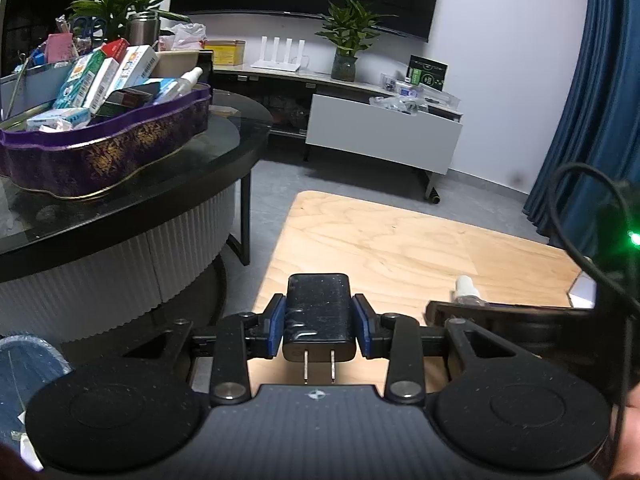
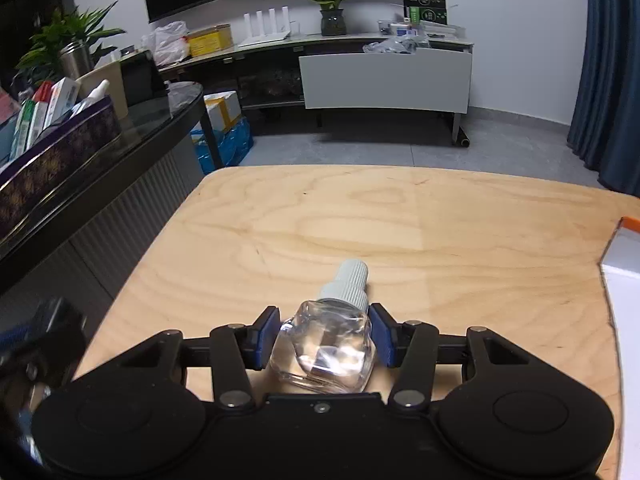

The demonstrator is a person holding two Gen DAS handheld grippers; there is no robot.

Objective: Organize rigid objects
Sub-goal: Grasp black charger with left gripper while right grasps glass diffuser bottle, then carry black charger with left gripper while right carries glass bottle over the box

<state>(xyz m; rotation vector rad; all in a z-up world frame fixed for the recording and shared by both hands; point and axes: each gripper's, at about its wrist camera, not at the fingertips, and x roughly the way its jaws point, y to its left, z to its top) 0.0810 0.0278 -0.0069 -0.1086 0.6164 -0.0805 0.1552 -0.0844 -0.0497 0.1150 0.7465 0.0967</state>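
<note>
Here:
Tin: one purple scalloped metal tin (image 1: 108, 152) on the black glass table (image 1: 224, 152), at ten o'clock, holds several cartons and one spray bottle.
Left gripper (image 1: 319, 322): pinching one black plug charger (image 1: 319, 316).
Right gripper (image 2: 325, 336): pads against one clear glass bottle (image 2: 326, 354) lying on the plywood board (image 2: 400, 216).

Counts of what stands on the tables and the cabinet

Two grippers show, the left gripper (image 1: 319, 322) and the right gripper (image 2: 323, 334). One black charger (image 1: 319, 316) with two metal prongs (image 1: 319, 366), one clear bottle (image 2: 326, 350) on one wooden table (image 2: 400, 220), and a second, slimmer spray bottle (image 1: 180, 85) in the one purple tin (image 1: 108, 152) at the upper left. About four upright cartons (image 1: 108, 72) lean in that tin, though the heap hides more. One router (image 1: 277, 54) with four antennas, and two potted plants (image 1: 348, 36) along the top.
</note>
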